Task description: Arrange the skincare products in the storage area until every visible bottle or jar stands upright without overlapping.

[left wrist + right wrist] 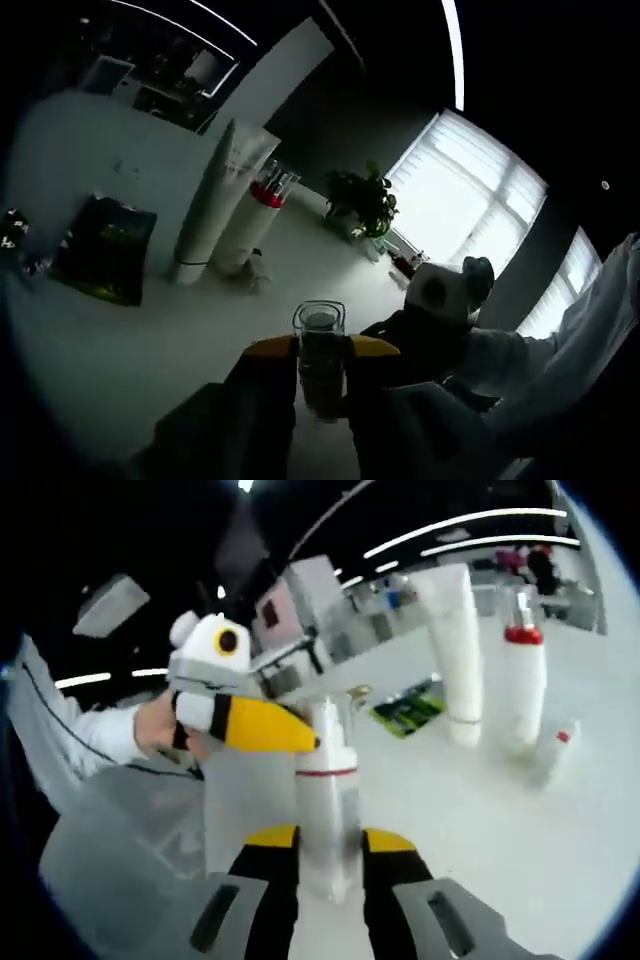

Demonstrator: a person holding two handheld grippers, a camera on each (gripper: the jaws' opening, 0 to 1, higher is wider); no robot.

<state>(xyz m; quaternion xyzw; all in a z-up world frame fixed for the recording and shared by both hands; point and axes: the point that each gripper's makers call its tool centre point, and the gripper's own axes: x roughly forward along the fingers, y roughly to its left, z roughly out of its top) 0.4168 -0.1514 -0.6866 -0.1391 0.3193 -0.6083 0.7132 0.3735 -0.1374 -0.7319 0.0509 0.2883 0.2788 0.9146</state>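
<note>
In the left gripper view a bottle with a clear square cap [319, 322] stands between the yellow jaw tips of my left gripper [322, 350], which is shut on it. My right gripper [436, 292] comes in from the right behind it. In the right gripper view my right gripper [330, 840] is shut on the lower body of a white bottle with a red band [326, 780]. The left gripper [288, 734] reaches that bottle's clear top from the left. Farther back stand a tall white tube [455, 650] [215, 195] and a red-banded bottle [520, 685] [255, 215]. A small white bottle [555, 750] [258, 272] lies beside them.
A dark green packet [105, 250] [410, 710] lies flat on the white table [150, 340]. A potted plant [365, 200] stands at the far edge by bright windows. A person's white sleeve [590, 330] [90, 740] is close beside the grippers.
</note>
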